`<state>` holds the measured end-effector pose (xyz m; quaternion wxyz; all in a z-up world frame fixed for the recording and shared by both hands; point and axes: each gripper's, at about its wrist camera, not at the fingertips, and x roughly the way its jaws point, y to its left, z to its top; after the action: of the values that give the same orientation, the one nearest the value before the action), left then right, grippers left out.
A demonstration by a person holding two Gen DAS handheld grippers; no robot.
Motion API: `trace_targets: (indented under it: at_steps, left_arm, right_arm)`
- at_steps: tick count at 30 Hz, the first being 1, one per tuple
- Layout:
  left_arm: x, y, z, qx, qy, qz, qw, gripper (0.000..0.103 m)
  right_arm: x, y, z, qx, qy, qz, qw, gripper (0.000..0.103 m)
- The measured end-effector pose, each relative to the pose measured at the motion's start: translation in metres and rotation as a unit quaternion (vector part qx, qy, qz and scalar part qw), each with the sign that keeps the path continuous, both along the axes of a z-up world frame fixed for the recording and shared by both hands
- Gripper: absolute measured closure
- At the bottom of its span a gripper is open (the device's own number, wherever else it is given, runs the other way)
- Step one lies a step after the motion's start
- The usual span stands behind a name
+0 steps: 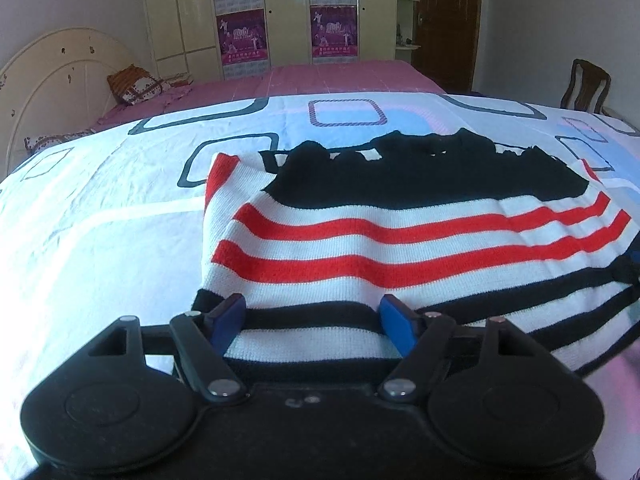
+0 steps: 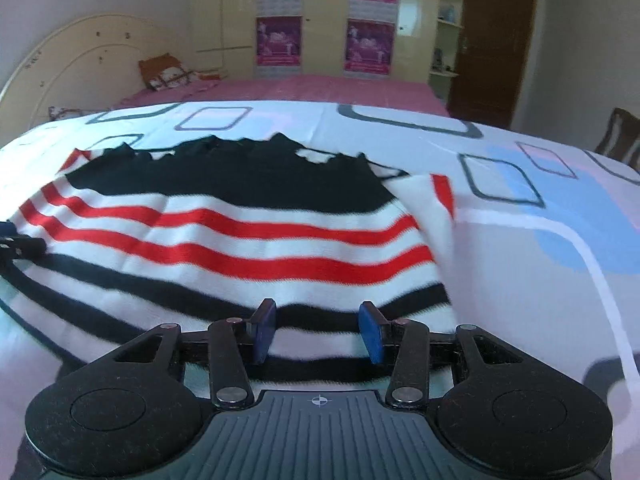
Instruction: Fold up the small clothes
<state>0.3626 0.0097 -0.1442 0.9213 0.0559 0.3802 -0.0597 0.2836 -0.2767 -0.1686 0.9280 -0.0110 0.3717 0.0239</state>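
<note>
A small knitted sweater (image 1: 400, 236) with red, white and black stripes and a black upper part lies flat on the patterned sheet; it also shows in the right wrist view (image 2: 240, 236). My left gripper (image 1: 314, 322) is open, its blue fingers (image 1: 396, 322) over the sweater's near hem, toward its left corner. My right gripper (image 2: 318, 330) is open over the near hem toward the sweater's right corner. The left gripper's tip shows at the left edge of the right wrist view (image 2: 16, 242).
The sheet (image 1: 100, 220) with rounded-square prints covers the work surface. Behind it is a pink bed (image 1: 320, 80) with a cushion (image 1: 136, 84) and a headboard, wardrobes with posters, a brown door and a chair (image 1: 586, 84) at the right.
</note>
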Motion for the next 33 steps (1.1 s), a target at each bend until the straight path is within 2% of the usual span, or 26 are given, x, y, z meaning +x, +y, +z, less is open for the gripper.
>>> trace_targets:
  at_steps: [4,11,15,21,28,33]
  left_arm:
    - [-0.002,0.000,0.006,0.001,0.009,0.007,0.9999,0.029]
    - [-0.008,0.005,0.019,-0.014,0.019,0.017,0.9996,0.031]
    - [-0.016,0.004,0.025,-0.014,0.015,0.009,0.9997,0.030]
    - [-0.032,0.009,0.024,-0.026,0.035,0.011,0.9990,0.030]
    - [-0.055,0.024,0.019,-0.070,0.072,0.033,0.9945,0.030]
    - [-0.064,0.036,0.012,-0.121,0.099,0.050,0.9864,0.030]
  right_arm:
    - [-0.002,0.004,0.006,-0.016,0.012,0.000,1.000,0.059]
    - [-0.011,0.016,0.027,0.039,0.001,0.006,0.999,0.059]
    - [-0.009,0.039,0.031,0.046,-0.004,0.032,0.998,0.059]
    - [-0.009,0.063,0.028,0.058,0.001,0.050,0.997,0.059]
    - [-0.008,0.076,0.024,0.063,0.001,0.055,0.996,0.059]
    - [-0.005,0.078,0.002,0.034,0.035,0.057,0.997,0.059]
